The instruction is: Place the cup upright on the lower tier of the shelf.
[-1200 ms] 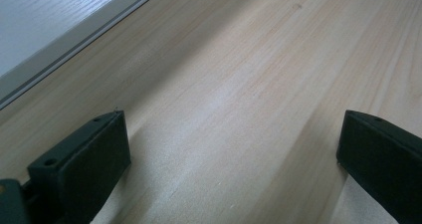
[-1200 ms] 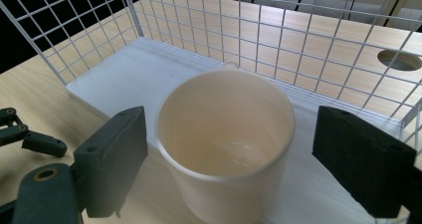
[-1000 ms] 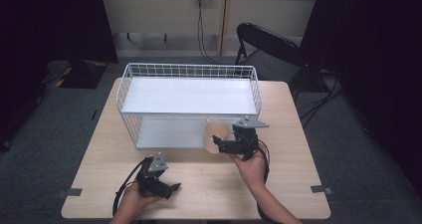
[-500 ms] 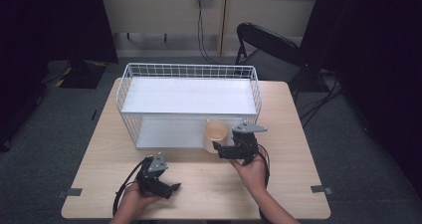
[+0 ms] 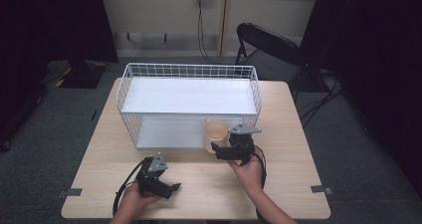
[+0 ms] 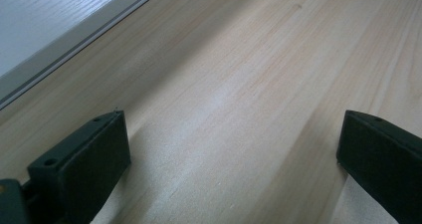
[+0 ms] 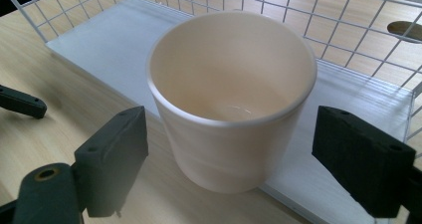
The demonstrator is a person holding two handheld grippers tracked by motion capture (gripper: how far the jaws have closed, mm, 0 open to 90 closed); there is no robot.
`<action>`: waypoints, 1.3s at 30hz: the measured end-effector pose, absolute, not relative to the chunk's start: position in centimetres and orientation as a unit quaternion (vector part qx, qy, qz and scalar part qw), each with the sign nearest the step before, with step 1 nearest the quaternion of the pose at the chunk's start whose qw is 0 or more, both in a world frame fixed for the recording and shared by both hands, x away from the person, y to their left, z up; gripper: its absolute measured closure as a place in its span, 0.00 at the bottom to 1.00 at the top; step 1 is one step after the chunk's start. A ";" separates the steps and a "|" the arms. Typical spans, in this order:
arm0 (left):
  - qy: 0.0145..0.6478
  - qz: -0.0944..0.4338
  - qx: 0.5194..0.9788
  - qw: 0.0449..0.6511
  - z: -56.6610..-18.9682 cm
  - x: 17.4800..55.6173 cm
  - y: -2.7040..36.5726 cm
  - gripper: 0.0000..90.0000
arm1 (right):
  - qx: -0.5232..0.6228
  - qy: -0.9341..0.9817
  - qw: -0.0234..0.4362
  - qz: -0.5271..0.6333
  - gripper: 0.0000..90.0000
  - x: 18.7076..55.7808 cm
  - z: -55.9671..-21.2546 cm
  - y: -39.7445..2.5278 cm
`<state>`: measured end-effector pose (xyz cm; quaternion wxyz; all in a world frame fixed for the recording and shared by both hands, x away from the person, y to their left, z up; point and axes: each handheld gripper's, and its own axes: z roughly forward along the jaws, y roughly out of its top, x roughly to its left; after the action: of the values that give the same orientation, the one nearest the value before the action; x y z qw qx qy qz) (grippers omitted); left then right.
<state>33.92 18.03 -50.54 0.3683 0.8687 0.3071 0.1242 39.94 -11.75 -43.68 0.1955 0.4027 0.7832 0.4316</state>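
Note:
A cream cup point(image 5: 215, 133) stands upright at the front right corner of the white wire basket's point(image 5: 189, 67) lower board. My right gripper point(image 5: 217, 149) is just in front of it, open. In the right gripper view the cup point(image 7: 231, 109) sits between the two spread jaws of the right gripper point(image 7: 229, 122), and neither pad touches it. The cup is empty inside. My left gripper point(image 5: 173, 187) rests low over the wooden table point(image 5: 288, 184) near the front left, open. Bare wood lies between the wide jaws of the left gripper point(image 6: 234, 124).
The wire basket point(image 7: 298, 15) spans the middle of the table, with an upper white shelf point(image 5: 189, 95) over a lower board point(image 6: 45, 30). A black folding chair point(image 5: 268, 42) stands behind the table's far right corner. One left gripper jaw point(image 7: 20, 102) shows at the left edge.
The right gripper has let go of the cup and drawn back slightly toward the person. The cup now stands upright by the basket. The left gripper has not moved.

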 end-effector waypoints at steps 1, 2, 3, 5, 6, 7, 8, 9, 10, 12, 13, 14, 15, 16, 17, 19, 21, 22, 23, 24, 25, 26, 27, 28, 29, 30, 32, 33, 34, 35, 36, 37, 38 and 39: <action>0.307 0.124 0.869 0.369 -50.5 33.9 18.0 0.00 | 0.405 0.782 0.197 0.431 0.15 39.9 -43.8 -11.7; 0.307 0.124 0.868 0.369 -50.5 33.9 18.0 0.00 | 0.406 0.781 0.199 0.430 0.16 39.9 -43.8 -11.7; 0.307 0.124 0.869 0.369 -50.5 33.9 18.0 0.00 | 0.407 0.781 0.199 0.429 0.16 40.0 -43.9 -11.6; 0.307 0.124 0.869 0.368 -50.5 33.9 18.0 0.00 | 0.410 0.779 0.204 0.429 0.17 40.0 -44.0 -11.6; 0.307 0.124 0.869 0.368 -50.5 33.9 18.0 0.00 | 0.409 0.778 0.202 0.432 0.17 40.0 -44.0 -11.6; 0.307 0.124 0.869 0.368 -50.5 33.9 18.0 0.00 | 0.411 0.779 0.200 0.430 0.17 40.1 -44.0 -11.5; 0.307 0.124 0.869 0.368 -50.5 33.9 18.0 0.00 | 0.411 0.779 0.201 0.429 0.18 40.1 -44.1 -11.5; 0.307 0.124 0.868 0.369 -50.5 33.9 18.0 0.00 | 0.410 0.779 0.202 0.429 0.18 40.2 -44.1 -11.5; 0.307 0.124 0.869 0.368 -50.5 33.9 18.0 0.00 | 0.411 0.779 0.198 0.431 0.19 40.2 -44.1 -11.5; 0.307 0.124 0.869 0.368 -50.5 33.9 18.0 0.00 | 0.409 0.779 0.198 0.432 0.20 40.2 -44.2 -11.4; 0.307 0.124 0.869 0.368 -50.5 33.9 18.0 0.00 | 0.408 0.779 0.200 0.432 0.21 40.2 -44.2 -11.3; 0.307 0.124 0.869 0.368 -50.5 33.9 18.0 0.00 | 0.408 0.779 0.202 0.431 0.21 40.2 -44.2 -11.2; 0.307 0.124 0.869 0.368 -50.5 33.9 18.0 0.00 | 0.408 0.779 0.202 0.431 0.21 40.2 -44.2 -11.2; 0.307 0.124 0.869 0.368 -50.5 33.9 18.0 0.00 | 0.409 0.779 0.201 0.431 0.21 40.2 -44.2 -11.2; 0.307 0.124 0.869 0.368 -50.5 33.9 18.0 0.00 | 0.409 0.780 0.202 0.429 0.23 40.2 -44.2 -11.2; 0.307 0.124 0.869 0.368 -50.5 33.9 18.0 0.00 | 0.408 0.780 0.205 0.428 0.25 40.2 -44.1 -11.2; 0.307 0.124 0.869 0.368 -50.5 33.9 18.0 0.00 | 0.409 0.779 0.208 0.428 0.28 40.2 -44.2 -11.2; 0.307 0.124 0.869 0.368 -50.5 33.9 18.0 0.00 | 0.409 0.778 0.208 0.429 0.29 40.2 -44.2 -11.2; 0.307 0.124 0.869 0.368 -50.5 33.9 18.0 0.00 | 0.409 0.778 0.209 0.429 0.29 40.1 -44.2 -11.2; 0.307 0.124 0.869 0.368 -50.5 33.9 18.0 0.00 | 0.409 0.779 0.209 0.427 0.29 40.1 -44.2 -11.2; 0.307 0.124 0.869 0.369 -50.5 33.9 18.0 0.00 | 0.409 0.779 0.209 0.427 0.30 40.2 -44.2 -11.2; 0.307 0.124 0.869 0.368 -50.5 33.9 18.0 0.00 | 0.408 0.780 0.210 0.425 0.30 40.2 -44.2 -11.2; 0.307 0.124 0.869 0.368 -50.5 33.9 18.0 0.00 | 0.409 0.779 0.210 0.425 0.31 40.2 -44.2 -11.2; 0.307 0.124 0.869 0.368 -50.5 33.9 18.0 0.00 | 0.410 0.779 0.211 0.425 0.31 40.2 -44.2 -11.2; 0.307 0.124 0.869 0.368 -50.5 33.9 18.0 0.00 | 0.410 0.779 0.211 0.425 0.32 40.2 -44.2 -11.2; 0.307 0.124 0.869 0.368 -50.5 33.9 18.0 0.00 | 0.410 0.779 0.211 0.425 0.33 40.2 -44.2 -11.2; 0.307 0.124 0.869 0.368 -50.5 33.9 18.0 0.00 | 0.410 0.780 0.212 0.423 0.34 40.3 -44.3 -11.2; 0.307 0.124 0.869 0.368 -50.5 33.9 18.0 0.00 | 0.410 0.779 0.212 0.424 0.34 40.3 -44.3 -11.2; 0.307 0.124 0.869 0.368 -50.5 33.9 18.0 0.00 | 0.411 0.779 0.213 0.423 0.35 40.3 -44.3 -11.1; 0.307 0.124 0.869 0.368 -50.5 33.9 18.0 0.00 | 0.411 0.779 0.213 0.423 0.36 40.3 -44.3 -11.1; 0.307 0.124 0.869 0.368 -50.5 33.9 18.0 0.00 | 0.411 0.780 0.212 0.422 0.37 40.3 -44.3 -11.1; 0.307 0.124 0.869 0.368 -50.5 33.9 18.0 0.00 | 0.411 0.780 0.213 0.421 0.38 40.3 -44.3 -11.1; 0.307 0.124 0.869 0.368 -50.5 33.9 18.0 0.00 | 0.411 0.780 0.214 0.420 0.39 40.4 -44.3 -11.1; 0.307 0.124 0.869 0.369 -50.5 33.9 18.0 0.00 | 0.410 0.781 0.214 0.420 0.39 40.4 -44.3 -11.0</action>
<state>33.92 18.02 -50.54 0.3685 0.8686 0.3073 0.1240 40.37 -11.04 -44.30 0.2135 0.4103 0.7807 0.4203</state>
